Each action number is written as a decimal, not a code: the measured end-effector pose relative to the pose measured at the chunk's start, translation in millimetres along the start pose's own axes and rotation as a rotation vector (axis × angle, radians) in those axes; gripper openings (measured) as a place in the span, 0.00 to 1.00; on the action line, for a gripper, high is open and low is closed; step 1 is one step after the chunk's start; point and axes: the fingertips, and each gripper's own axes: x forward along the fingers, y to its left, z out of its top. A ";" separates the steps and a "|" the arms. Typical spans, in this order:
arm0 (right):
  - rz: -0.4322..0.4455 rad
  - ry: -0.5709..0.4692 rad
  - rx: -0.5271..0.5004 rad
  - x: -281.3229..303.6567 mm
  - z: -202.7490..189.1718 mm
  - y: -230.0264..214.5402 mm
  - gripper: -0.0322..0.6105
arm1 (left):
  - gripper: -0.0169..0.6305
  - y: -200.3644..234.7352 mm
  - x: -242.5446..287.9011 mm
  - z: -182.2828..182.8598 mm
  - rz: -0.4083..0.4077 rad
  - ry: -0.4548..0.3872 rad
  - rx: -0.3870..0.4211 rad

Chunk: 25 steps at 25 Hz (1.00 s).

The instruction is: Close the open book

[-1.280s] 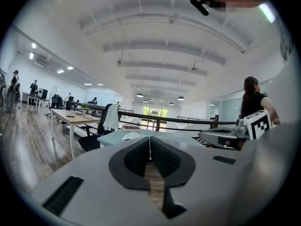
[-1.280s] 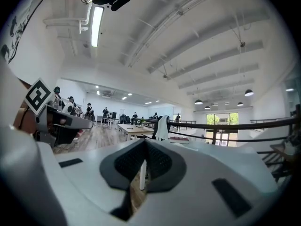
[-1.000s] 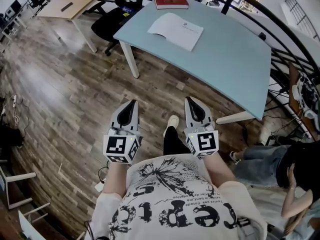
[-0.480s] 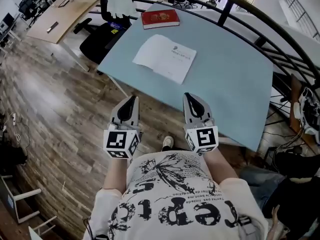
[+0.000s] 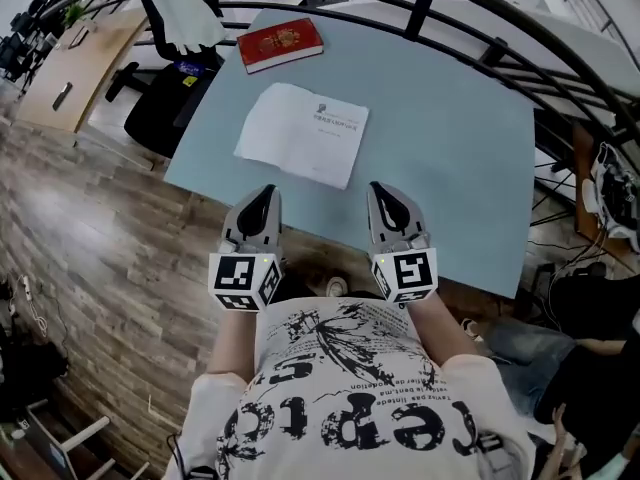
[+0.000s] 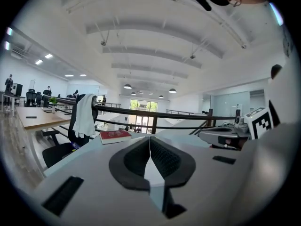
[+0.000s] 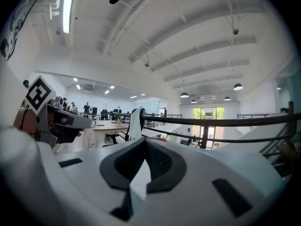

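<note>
the open book (image 5: 302,133) lies flat with its white pages up on the pale blue table (image 5: 450,138), in the table's near-left part; seen from the grippers in the head view it sits at about twelve o'clock, apart from both; the left gripper (image 5: 263,194) is at the book's seven o'clock, its tips just over the table's near edge, jaws pressed together with nothing between them; the right gripper (image 5: 386,190) is at the book's five o'clock, jaws likewise closed tight and empty; a closed red book (image 5: 281,44) lies at the open book's eleven o'clock near the far-left corner; a black chair (image 5: 160,108) draped with a white garment (image 5: 185,8) stands at ten o'clock, past the table's left edge; a dark railing (image 5: 480,43) runs along the far side.
</note>
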 end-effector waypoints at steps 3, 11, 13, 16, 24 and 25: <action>-0.076 0.015 0.007 15.1 -2.9 -10.8 0.07 | 0.06 8.5 31.2 5.4 -0.092 0.008 0.001; -0.313 0.055 0.094 64.9 -10.0 -33.3 0.07 | 0.06 48.3 95.2 11.1 -0.295 0.086 0.065; -0.346 0.069 0.123 73.0 -13.7 -28.6 0.07 | 0.06 59.7 100.5 4.1 -0.336 0.112 0.043; -0.383 0.084 0.136 81.7 -17.9 -22.3 0.07 | 0.06 76.1 106.6 -14.7 -0.389 0.150 -0.026; -0.423 0.157 0.152 105.6 -49.4 -10.9 0.07 | 0.06 108.8 118.7 -116.3 -0.487 0.348 -0.401; -0.426 0.168 0.156 106.7 -54.1 -9.0 0.07 | 0.06 112.8 120.0 -129.2 -0.485 0.370 -0.448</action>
